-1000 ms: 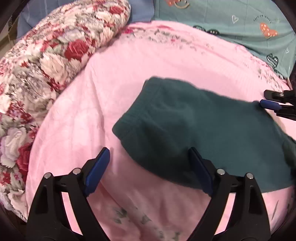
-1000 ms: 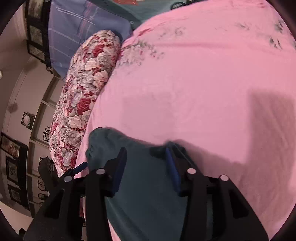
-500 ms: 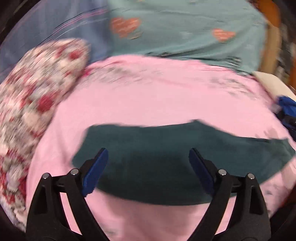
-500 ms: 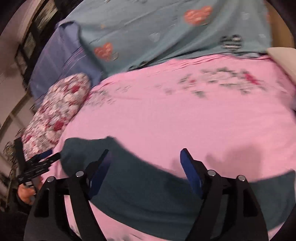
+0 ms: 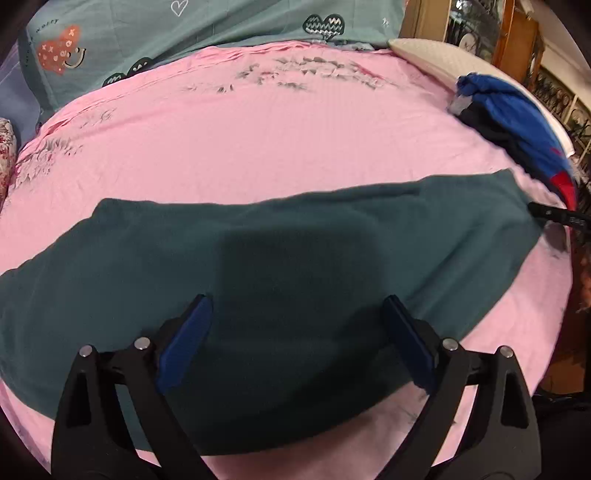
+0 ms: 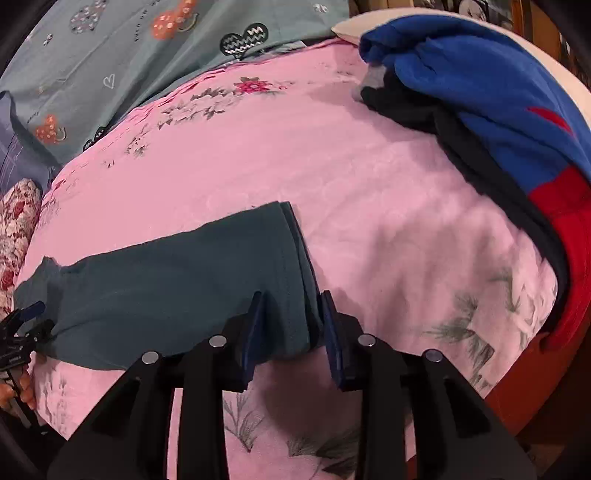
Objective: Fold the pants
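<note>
The dark teal fleece pants (image 5: 280,266), bunched a second ago, now lie stretched flat across the frame's middle on the pink bedsheet (image 5: 280,140) (ready for folding), left gripper (image 5: 295,332) spread wide above them, right gripper (image 6: 291,325) narrowed around their hem.

Beyond the dark teal fleece pants (image 5: 280,258), the pink floral bedsheet (image 5: 280,140) lies bare. A heap of blue, black and red clothes (image 6: 498,122) blocks the bed's right edge; a teal heart-print pillow (image 5: 207,33) borders the far side.

Warm dim indoor light, soft shadows, strong fisheye bending, dark corners
</note>
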A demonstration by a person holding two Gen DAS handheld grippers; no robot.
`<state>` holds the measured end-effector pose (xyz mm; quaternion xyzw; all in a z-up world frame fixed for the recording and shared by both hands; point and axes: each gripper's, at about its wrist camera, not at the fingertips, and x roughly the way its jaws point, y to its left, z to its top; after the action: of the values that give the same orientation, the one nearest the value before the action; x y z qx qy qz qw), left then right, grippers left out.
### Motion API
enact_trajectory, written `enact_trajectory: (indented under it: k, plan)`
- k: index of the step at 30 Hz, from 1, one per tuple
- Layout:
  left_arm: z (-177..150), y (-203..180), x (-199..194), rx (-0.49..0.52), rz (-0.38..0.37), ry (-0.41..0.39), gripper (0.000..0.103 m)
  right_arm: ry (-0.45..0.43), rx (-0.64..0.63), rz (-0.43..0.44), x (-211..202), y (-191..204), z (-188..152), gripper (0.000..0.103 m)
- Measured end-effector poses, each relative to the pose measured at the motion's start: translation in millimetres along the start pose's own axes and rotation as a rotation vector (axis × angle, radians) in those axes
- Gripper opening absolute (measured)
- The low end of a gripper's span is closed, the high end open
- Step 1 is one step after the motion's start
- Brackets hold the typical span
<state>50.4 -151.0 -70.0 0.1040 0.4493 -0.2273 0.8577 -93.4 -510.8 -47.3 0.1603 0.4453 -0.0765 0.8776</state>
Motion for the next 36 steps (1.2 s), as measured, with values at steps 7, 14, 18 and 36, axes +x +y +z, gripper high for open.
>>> enact_trajectory:
  k: [7, 14, 18, 36]
  plan:
    - [1.3, 8.8, -5.7, -0.020, -0.024, -0.006, 0.095, -0.077, 0.096, 0.310, -47.9, 21.2, 5.2, 0.010]
    - [-14.9, 46.6, -40.1, -0.089, -0.017, -0.074, 0.095, -0.097, -0.064, 0.591, -84.5, 157.1, 37.4, 0.010]
    - [-35.7, 102.4, -76.5, -0.203, 0.058, -0.137, 0.095, -0.002, -0.243, 0.674, -47.4, 275.4, 34.4, 0.010]
    - [-75.6, 151.4, -95.1, -0.298, 0.081, -0.131, 0.095, 0.057, -0.356, 0.564, 4.4, 347.2, -3.1, 0.055]
